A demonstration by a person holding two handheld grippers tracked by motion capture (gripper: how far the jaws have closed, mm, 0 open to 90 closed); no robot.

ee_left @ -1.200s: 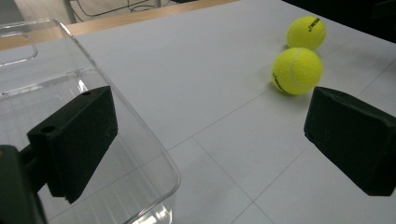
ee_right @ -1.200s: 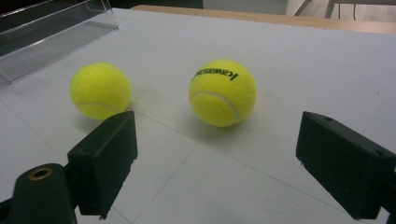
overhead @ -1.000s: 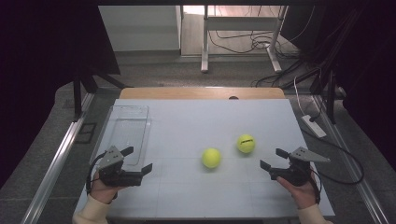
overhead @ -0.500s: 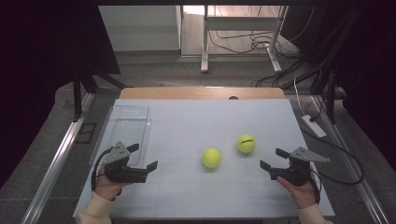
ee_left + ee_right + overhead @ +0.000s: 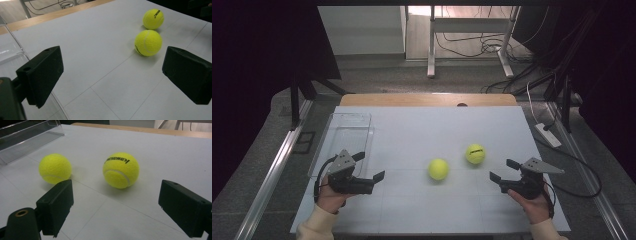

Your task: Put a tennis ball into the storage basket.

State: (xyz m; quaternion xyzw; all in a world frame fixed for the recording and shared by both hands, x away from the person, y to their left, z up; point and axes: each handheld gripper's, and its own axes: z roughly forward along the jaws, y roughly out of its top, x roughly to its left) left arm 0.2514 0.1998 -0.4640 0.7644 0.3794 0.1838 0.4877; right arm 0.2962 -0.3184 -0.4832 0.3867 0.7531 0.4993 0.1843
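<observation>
left tool (image 5: 371, 166) wide, empty | right tool (image 5: 504, 170) wide, empty | nearer tennis ball (image 5: 438, 169): light, springy, fuzzy (rolls easily) | pinch across its middle

A white desk (image 5: 432, 125) with a wooden far edge stands on grey floor (image 5: 377, 80). Beyond it, a pale table frame (image 5: 432, 40), tangled cables (image 5: 492, 45) and dark curtains (image 5: 262, 50).

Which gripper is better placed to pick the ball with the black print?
Probably the right gripper: its open jaws face the printed ball close by. From the left gripper, also open, the plain ball lies in between.
</observation>
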